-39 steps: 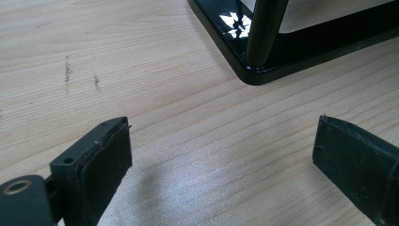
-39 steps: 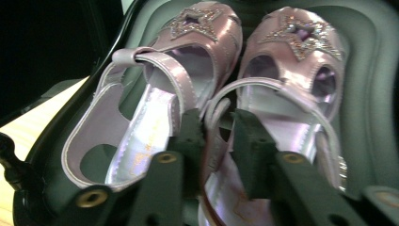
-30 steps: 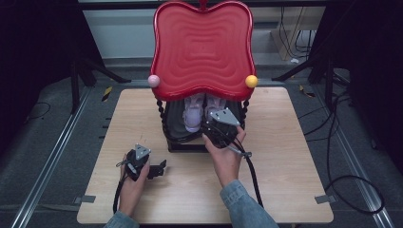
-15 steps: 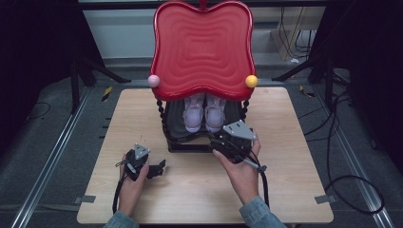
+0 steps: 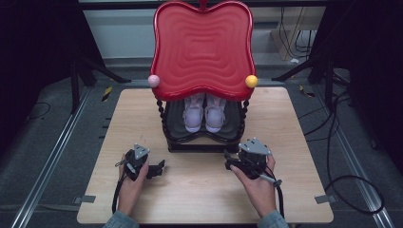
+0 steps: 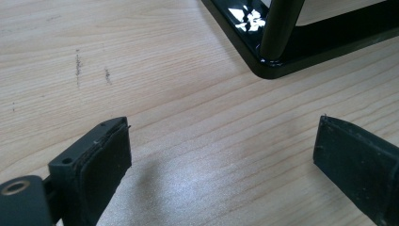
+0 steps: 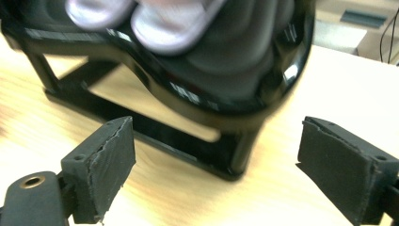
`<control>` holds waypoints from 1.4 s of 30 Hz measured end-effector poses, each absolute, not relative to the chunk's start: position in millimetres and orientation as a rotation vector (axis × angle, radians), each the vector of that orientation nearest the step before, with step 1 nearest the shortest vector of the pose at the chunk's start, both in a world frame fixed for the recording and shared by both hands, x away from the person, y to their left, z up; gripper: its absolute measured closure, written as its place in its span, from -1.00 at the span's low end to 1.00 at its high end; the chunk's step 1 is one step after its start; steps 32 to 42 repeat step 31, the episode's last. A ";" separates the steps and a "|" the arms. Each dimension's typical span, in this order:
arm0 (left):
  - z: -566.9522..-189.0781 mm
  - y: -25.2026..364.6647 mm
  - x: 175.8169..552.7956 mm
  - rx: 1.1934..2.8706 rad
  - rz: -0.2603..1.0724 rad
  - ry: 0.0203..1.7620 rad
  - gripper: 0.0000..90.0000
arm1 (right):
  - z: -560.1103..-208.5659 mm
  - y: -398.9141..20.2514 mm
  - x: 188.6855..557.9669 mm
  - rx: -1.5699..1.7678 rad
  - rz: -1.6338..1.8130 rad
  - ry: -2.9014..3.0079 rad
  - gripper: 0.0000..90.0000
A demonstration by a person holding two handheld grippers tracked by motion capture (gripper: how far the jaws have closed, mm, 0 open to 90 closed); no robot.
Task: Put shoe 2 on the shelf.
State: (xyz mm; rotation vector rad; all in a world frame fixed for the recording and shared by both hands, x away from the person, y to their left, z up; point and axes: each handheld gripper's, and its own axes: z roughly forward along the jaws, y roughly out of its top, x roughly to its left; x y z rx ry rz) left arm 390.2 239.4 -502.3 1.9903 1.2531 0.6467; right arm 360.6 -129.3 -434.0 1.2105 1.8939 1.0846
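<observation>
While both my hands rest low on the table [image 5: 294, 118], the high view shows my left gripper [image 5: 159, 167] well short of the black stand [image 5: 204, 140], and my right gripper [image 5: 233, 164] just before its front right corner. The pair of pale shoes [image 5: 204, 113] sits on the stand's lower shelf, under the red tray-like top [image 5: 202, 47], ahead of both sets of fingers.

In the left gripper view my fingers [image 6: 106, 160] stand wide apart over bare wood, holding nothing; the stand's corner post [image 6: 277, 28] lies ahead and to their right.

In the right gripper view my fingers [image 7: 106, 162] are also wide and empty, the shelf's glossy edge [image 7: 226, 110] close ahead, the shoes above it. I judge that pushing forward at this height would knock the shelf rim or foot and shove the stand, perhaps tipping the shoes.
</observation>
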 end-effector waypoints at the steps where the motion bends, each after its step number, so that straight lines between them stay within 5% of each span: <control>1: -502.6 239.7 390.4 1.991 0.647 1.256 -0.91 | -438.0 -132.9 361.1 1.217 1.079 1.901 -0.72; 16: -508.9 245.9 395.1 2.017 0.651 1.311 -0.92 | -494.0 -190.3 385.3 1.413 0.904 1.995 -0.76; 42: -510.1 248.8 399.9 2.024 0.597 1.349 -0.99 | -514.4 -198.6 394.1 1.499 0.874 1.996 -0.87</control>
